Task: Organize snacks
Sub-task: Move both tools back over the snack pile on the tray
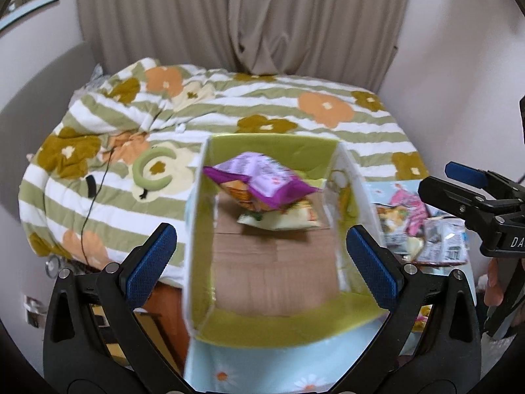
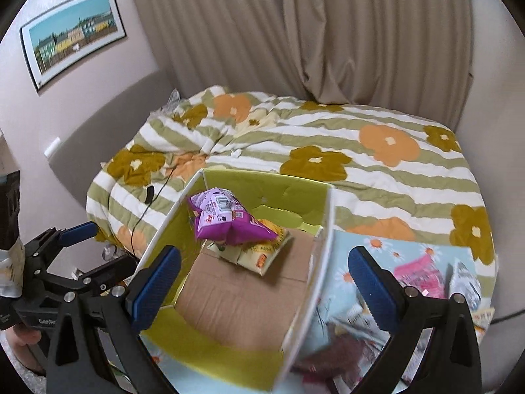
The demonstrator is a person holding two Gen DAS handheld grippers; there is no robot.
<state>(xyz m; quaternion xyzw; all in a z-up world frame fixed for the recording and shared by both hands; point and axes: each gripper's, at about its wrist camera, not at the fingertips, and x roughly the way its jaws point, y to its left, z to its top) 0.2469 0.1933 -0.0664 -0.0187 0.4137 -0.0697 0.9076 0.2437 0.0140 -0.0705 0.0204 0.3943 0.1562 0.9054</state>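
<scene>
Left wrist view: one open box [image 1: 262,325], two packets inside toward 12 o'clock. Purple snack bag [image 1: 262,182] lies tilted atop a yellow packet [image 1: 288,221], long axis running 10 to 4 o'clock. Left gripper [image 1: 261,262] jaws spread wide, holding nothing. Loose snacks [image 1: 423,229] at 3 o'clock.

Right wrist view: same box [image 2: 229,361], purple snack bag [image 2: 226,220] long axis 10 to 4 o'clock. Right gripper [image 2: 262,282] jaws wide apart, empty; left gripper [image 2: 62,249] at 9 o'clock.

Left tool [image 1: 262,264], right tool [image 2: 264,282]: blk frames, blue textured pads, silver screws.
</scene>
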